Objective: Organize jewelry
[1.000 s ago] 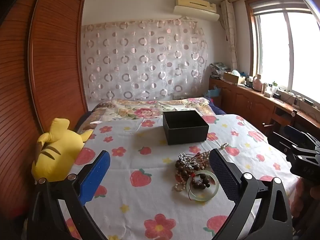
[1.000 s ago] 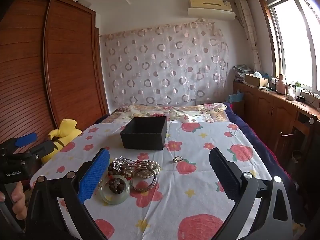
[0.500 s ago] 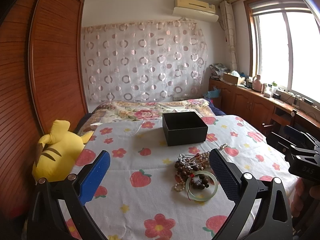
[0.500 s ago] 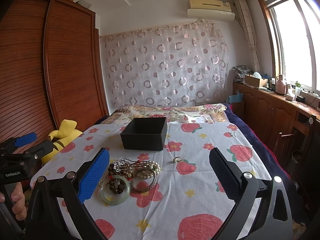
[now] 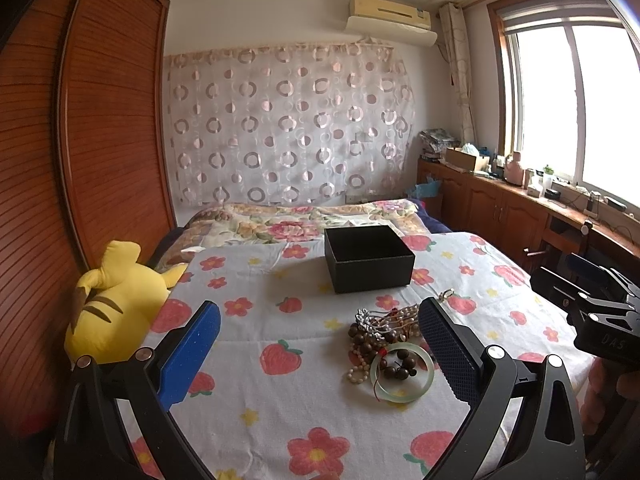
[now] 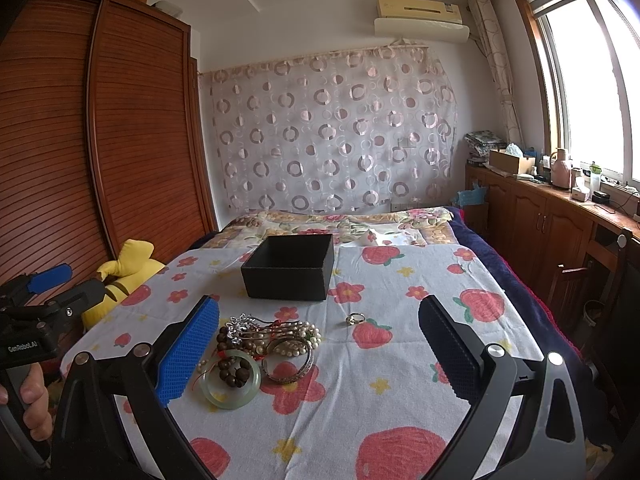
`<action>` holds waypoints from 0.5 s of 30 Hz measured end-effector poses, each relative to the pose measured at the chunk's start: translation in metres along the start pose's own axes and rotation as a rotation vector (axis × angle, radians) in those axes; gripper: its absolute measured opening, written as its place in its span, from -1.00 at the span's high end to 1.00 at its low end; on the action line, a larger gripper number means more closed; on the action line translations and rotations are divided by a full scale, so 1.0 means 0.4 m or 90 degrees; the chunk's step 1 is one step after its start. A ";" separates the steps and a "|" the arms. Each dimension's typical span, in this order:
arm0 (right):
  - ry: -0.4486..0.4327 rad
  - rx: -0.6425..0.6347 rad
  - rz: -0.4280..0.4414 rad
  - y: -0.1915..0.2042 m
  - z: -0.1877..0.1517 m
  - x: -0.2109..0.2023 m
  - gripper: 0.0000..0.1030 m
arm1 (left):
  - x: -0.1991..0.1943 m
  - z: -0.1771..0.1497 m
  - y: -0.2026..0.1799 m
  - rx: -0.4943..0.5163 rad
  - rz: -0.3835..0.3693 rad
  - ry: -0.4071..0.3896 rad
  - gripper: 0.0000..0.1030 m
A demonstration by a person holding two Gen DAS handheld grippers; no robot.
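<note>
Strawberry-print bed sheet (image 6: pixel 400 360) carries one black box (image 6: pixel 288 268), one jewelry heap (image 6: pixel 260 344) nearer, one ring (image 6: pixel 355 318) apart. Left gripper (image 5: pixel 320 354) and right gripper (image 6: pixel 320 354) hover, jaws wide, empty. Label perhaps "GenRobot.AI".

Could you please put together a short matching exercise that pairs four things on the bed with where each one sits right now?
Things:
1. black box
2. green bangle
3. small ring
4. yellow plush toy

Places:
A. alone on the sheet, right of the jewelry pile
B. at the near edge of the pile, dark beads lying across it
C. at the bed's left edge, beside the wardrobe
D. beyond the pile, open and upright on the sheet

Pairs: 1-D, 2-B, 3-A, 4-C
</note>
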State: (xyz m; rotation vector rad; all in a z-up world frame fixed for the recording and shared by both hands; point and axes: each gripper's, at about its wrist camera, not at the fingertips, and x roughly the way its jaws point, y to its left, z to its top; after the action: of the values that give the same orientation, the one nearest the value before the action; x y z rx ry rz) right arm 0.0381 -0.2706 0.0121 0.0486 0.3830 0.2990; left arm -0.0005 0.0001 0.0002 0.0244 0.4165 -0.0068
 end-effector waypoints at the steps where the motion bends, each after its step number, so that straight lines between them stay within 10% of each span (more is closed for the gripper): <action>1: 0.000 0.000 0.000 -0.001 0.003 -0.002 -0.96 | 0.000 0.000 0.000 0.000 0.000 0.000 -0.86; 15: -0.001 0.002 0.000 -0.001 0.005 -0.004 -0.96 | 0.002 0.000 0.000 -0.001 0.000 -0.003 -0.86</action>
State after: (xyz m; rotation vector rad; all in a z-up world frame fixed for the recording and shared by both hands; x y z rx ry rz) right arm 0.0377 -0.2716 0.0145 0.0512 0.3822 0.2989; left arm 0.0001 0.0000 -0.0002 0.0235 0.4121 -0.0071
